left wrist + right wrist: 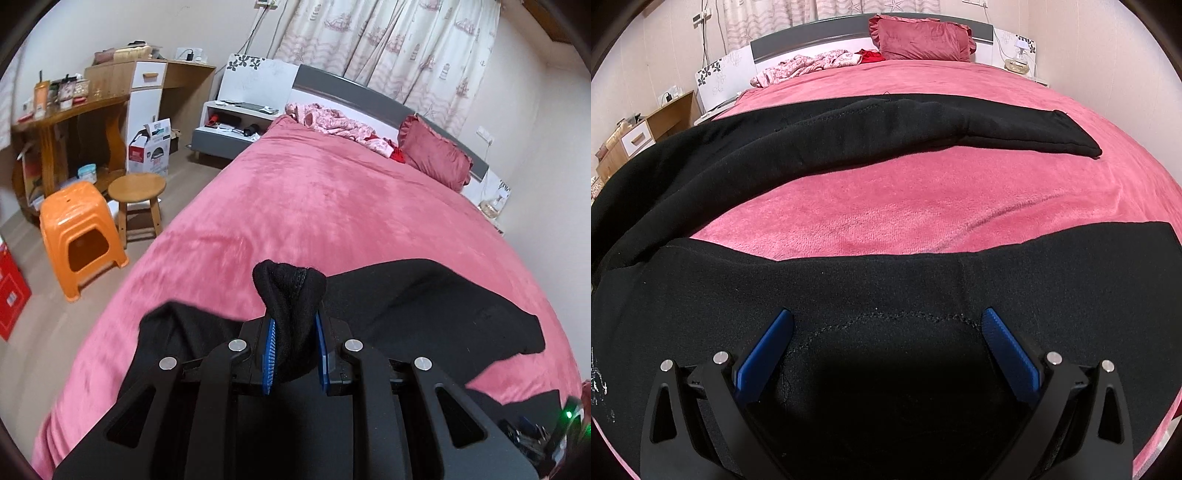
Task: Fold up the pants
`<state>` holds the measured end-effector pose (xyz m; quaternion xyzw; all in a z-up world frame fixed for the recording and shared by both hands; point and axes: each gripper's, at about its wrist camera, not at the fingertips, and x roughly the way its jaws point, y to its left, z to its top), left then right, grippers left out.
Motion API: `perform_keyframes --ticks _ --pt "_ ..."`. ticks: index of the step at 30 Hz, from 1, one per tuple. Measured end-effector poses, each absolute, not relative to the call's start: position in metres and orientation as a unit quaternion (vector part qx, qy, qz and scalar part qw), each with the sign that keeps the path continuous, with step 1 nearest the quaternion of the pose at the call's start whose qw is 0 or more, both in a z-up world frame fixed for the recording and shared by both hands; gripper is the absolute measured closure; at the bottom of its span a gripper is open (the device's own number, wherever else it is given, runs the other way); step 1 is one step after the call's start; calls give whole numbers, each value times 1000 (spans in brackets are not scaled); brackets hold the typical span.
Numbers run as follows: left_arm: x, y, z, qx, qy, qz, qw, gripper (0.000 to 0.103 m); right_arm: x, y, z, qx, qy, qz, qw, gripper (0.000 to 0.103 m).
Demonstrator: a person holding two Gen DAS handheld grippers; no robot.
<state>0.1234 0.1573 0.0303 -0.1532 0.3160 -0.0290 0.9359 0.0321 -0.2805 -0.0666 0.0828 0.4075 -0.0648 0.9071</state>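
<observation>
Left claw (293, 332): your ribbed blue pads pinch a bunched fold of the black knit pants (424, 302).
Right claw (886, 332): yours gapes wide, gripping nothing, over the pants' flat cloth.
Bed (332, 206): plush pink fleece.

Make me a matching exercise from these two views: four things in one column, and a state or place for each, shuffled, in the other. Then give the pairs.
Things:
1. left gripper
2. right gripper
3. pillow
4. orange stool

States or places:
A. on the floor beside the bed
B. open above the black pants
C. at the headboard end of the bed
D. shut on a bunch of black fabric

Pairs: 1-D, 2-B, 3-C, 4-A
</observation>
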Motion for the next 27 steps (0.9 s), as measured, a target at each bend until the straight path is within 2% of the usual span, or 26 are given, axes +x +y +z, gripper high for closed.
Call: perform_keyframes --ticks 6,10,14,27 --pt "74 165 27 -187 294 -38 937 86 32 -280 -67 81 407 -66 907 2" --pt "51 158 5 -174 303 -44 936 86 32 -280 -66 80 407 -67 908 2" --pt "56 149 -36 -156 353 -48 921 86 32 -277 -64 72 407 -70 908 2" --pt "57 164 -47 -207 350 -73 911 84 38 -278 -64 72 427 -69 899 2"
